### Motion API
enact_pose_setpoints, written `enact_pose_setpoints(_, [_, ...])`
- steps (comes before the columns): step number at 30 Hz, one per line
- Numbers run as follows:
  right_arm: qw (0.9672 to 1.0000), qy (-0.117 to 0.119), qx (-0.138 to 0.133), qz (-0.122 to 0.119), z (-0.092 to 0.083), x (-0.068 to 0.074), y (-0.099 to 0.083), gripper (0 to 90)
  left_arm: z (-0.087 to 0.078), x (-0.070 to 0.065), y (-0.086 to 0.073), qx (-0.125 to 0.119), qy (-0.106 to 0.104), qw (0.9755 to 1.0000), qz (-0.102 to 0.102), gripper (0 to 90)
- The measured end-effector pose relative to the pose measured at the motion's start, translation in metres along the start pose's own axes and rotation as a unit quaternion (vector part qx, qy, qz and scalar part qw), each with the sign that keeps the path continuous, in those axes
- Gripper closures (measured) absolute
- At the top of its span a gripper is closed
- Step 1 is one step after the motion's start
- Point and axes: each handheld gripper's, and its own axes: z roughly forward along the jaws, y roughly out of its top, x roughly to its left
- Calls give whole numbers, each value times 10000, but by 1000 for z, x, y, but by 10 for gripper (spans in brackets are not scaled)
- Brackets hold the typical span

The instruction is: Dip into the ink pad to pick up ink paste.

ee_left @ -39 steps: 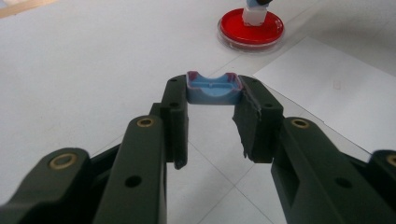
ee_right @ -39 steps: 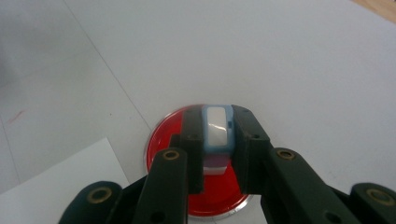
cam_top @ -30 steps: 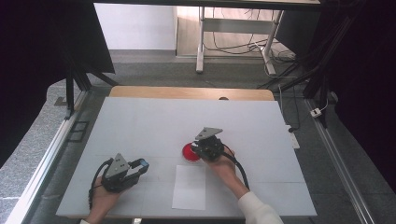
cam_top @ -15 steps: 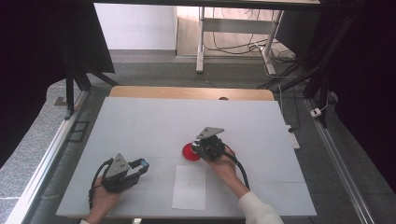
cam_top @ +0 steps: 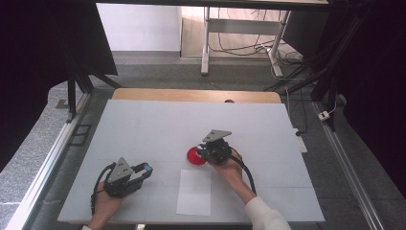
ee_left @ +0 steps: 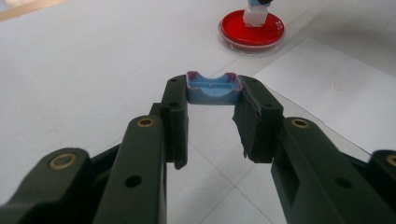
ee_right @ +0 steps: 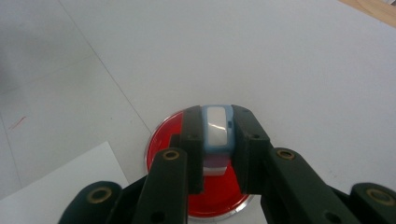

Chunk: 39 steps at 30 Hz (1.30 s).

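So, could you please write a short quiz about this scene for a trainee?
1. True or false: the right hand-held gripper holds a blue stamp over the red ink pad.
2. What does the left hand-held gripper hold? A) blue cap B) pen C) nothing
3. Fill in: the white ___ lies just near of the ink pad.

Key: 1 true; 2 A; 3 paper.

1. Left gripper (cam_top: 143, 169), clamped on the blue piece (ee_left: 213, 89): no change of position or grip is detectable.
2. Right gripper (cam_top: 205, 152), clamped on the blue-and-white block (ee_right: 216, 130) over the red round pad (cam_top: 194, 156): no change is detectable.
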Motion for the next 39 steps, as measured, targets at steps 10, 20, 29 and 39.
enact_pose_setpoints(10, [10000,-5,-71,35,-2,1,-1,753,0,0,0,0,-1,10000,0,655])
enact_pose_setpoints(20, [9994,45,-307,154,-10,-2,1,753,1,3,-1,-42,-2,10000,-7,655])
enact_pose_setpoints(29, [9989,105,-370,273,-15,-8,-1,753,4,5,0,-74,-135,9999,-5,655])
enact_pose_setpoints(39, [9977,137,-557,375,-33,-8,-1,753,3,5,0,-71,-93,9999,-5,654])
